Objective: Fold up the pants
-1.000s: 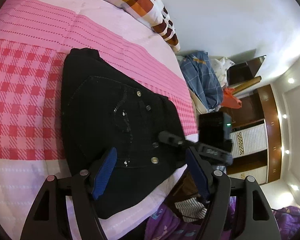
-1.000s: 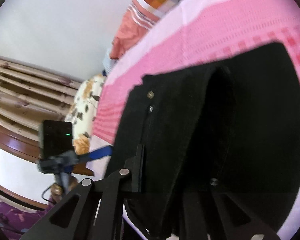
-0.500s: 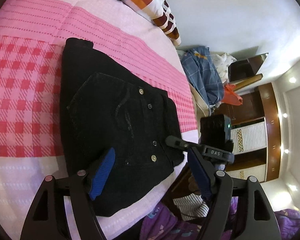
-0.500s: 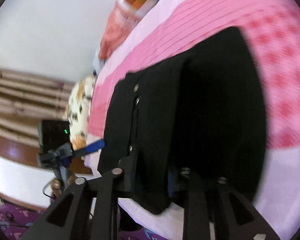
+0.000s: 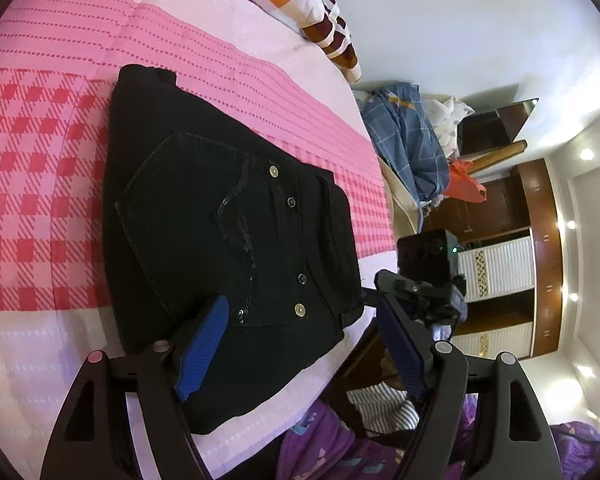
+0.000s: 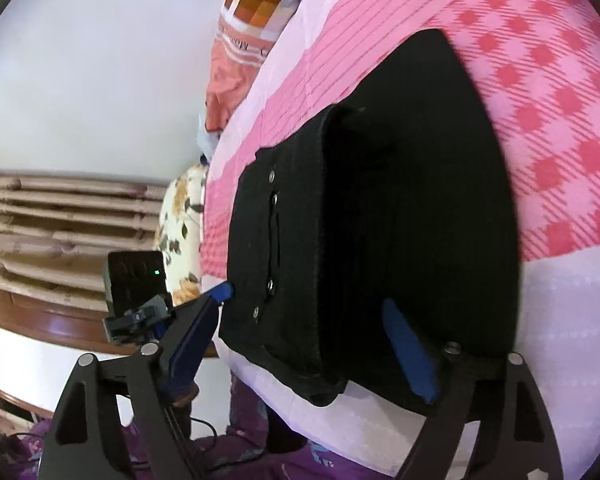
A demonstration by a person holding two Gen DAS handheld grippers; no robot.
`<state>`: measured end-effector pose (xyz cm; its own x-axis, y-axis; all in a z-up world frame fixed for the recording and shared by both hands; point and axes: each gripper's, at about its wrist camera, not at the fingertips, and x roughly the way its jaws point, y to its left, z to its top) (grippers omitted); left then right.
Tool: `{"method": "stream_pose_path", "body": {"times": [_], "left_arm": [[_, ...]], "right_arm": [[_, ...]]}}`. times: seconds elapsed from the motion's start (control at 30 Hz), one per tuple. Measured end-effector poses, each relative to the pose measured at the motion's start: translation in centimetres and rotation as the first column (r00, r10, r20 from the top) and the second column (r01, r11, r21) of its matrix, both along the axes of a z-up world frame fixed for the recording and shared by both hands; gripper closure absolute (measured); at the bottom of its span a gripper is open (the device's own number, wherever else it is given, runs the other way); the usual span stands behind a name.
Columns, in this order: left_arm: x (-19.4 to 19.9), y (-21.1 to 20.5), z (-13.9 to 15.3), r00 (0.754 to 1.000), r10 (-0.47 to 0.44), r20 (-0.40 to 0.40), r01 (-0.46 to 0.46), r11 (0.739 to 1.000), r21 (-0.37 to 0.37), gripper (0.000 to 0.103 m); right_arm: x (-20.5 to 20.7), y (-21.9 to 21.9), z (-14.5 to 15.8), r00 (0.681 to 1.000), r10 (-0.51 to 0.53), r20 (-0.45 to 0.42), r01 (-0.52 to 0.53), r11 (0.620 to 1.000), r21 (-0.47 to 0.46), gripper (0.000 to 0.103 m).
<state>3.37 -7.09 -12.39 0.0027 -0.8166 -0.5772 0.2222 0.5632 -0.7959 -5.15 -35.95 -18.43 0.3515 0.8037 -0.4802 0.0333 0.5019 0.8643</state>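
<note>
Left wrist view: black pants [image 5: 228, 240], folded, on pink bed [image 5: 40, 184]. Left tool [image 5: 300, 344] and right tool [image 6: 320, 340] both spread apart, empty. Risk: a dragging finger could undo the fold.

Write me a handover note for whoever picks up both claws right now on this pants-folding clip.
Left claw: open, empty, hovering over the near edge of the pants.
Right claw: open, holding nothing, also at the near edge.
Pants: black, lying folded into a compact stack on the pink checked bedspread, near the bed's edge, pocket side up.
Done: the folding looks complete.
Left: probably just pull both claws away; tidy the edges if wanted.
</note>
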Motion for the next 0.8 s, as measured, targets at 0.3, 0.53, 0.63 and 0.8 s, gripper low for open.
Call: {"method": "stream_pose_path", "body": {"times": [0.3, 0.53, 0.63, 0.8], "left_arm": [[0.1, 0.2, -0.1, 0.999, 0.01, -0.033, -0.011, 1.0, -0.008, 0.025], [0.3, -0.2, -0.2, 0.999, 0.008, -0.041, -0.008, 1.0, -0.003, 0.022], [0.2, -0.2, -0.3, 0.999, 0.014, -0.046, -0.014, 1.0, -0.003, 0.021], [0.3, 0.1, -0.5, 0.998, 0.016, -0.065, -0.017, 1.0, -0.011, 0.021]], "right_arm": [[1.0, 1.3, -0.1, 0.985, 0.109, -0.136, -0.124, 0.986, -0.11, 0.016], [1.7, 2.9, 0.3, 0.968, 0.178, -0.178, -0.194, 0.978, -0.074, 0.008], [1.8, 3.0, 1.4, 0.975, 0.179, -0.131, -0.171, 0.983, 0.066, 0.008], [1.8, 2.2, 0.0, 0.979, 0.115, -0.17, -0.119, 0.993, -0.014, 0.015]]}}
